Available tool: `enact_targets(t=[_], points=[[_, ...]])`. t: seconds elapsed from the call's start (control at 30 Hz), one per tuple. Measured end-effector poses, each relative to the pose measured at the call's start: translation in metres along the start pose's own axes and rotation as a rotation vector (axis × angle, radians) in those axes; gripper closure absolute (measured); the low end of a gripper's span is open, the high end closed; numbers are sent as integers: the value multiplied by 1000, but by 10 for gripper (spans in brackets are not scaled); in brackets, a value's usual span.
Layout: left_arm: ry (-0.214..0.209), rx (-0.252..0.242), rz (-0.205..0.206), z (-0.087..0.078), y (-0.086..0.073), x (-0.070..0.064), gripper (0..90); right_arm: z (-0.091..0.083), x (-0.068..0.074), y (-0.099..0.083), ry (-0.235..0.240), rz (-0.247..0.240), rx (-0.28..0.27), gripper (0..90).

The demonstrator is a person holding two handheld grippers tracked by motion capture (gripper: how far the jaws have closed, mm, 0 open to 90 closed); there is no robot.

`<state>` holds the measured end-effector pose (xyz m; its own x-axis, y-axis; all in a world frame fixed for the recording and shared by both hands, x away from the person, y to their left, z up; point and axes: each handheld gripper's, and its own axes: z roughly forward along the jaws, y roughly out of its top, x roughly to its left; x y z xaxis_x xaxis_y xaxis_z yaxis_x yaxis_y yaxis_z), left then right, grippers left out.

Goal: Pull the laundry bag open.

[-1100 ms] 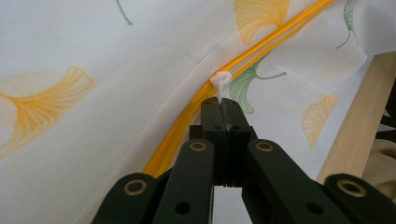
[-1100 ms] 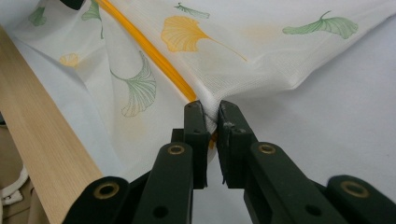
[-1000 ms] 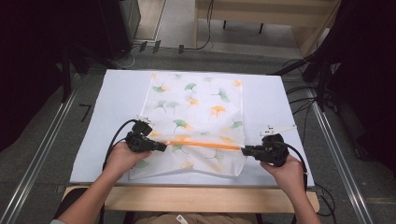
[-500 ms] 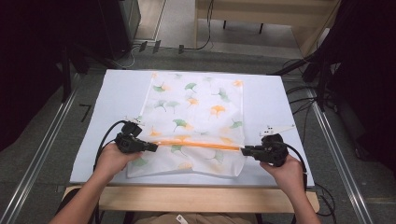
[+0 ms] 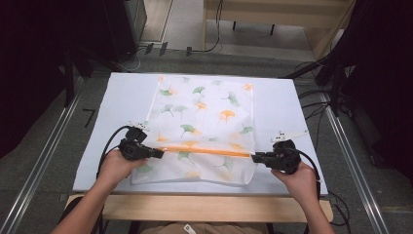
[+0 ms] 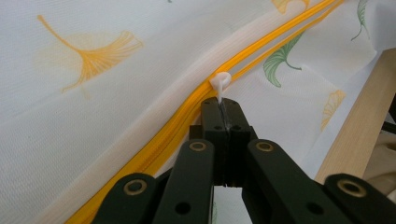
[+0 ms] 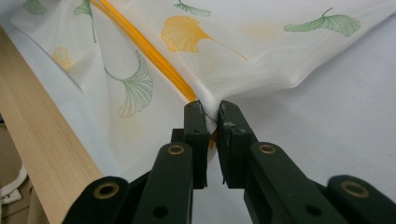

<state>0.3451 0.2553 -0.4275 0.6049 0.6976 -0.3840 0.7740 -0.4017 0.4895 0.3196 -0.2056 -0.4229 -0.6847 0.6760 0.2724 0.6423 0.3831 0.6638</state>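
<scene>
Mesh laundry bag lay flat on the tabletop, soft, light, floppy. Left gripper fingers clenched on the white zipper pull; right gripper fingers grasped the bag's edge at the orange zipper end. Best held by pull and seam, since the mesh would likely bunch.

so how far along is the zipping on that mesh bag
Nearly done, by the look of it. The left gripper is shut on the white zipper pull, which sits close to the left end of the orange zipper. The right gripper pinches the mesh bag at the zipper's other end, keeping it taut. I can't tell if the teeth behind the pull are closed. What's left: the short stretch to the edge, then release.
</scene>
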Motion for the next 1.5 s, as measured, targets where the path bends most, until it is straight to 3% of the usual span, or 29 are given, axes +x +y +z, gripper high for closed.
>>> enact_targets(t=[0.37, 1.13, 1.5], points=[[10, -13, -32, -12, -10, 12, 900, 0, -2, -1, -3, 2, 2, 851], [11, -15, -44, -18, -15, 16, 900, 1, -2, -1, -3, 8, 8, 850], [29, -11, -54, -29, -26, 27, 900, 1, -3, -1, -5, 8, 9, 851]])
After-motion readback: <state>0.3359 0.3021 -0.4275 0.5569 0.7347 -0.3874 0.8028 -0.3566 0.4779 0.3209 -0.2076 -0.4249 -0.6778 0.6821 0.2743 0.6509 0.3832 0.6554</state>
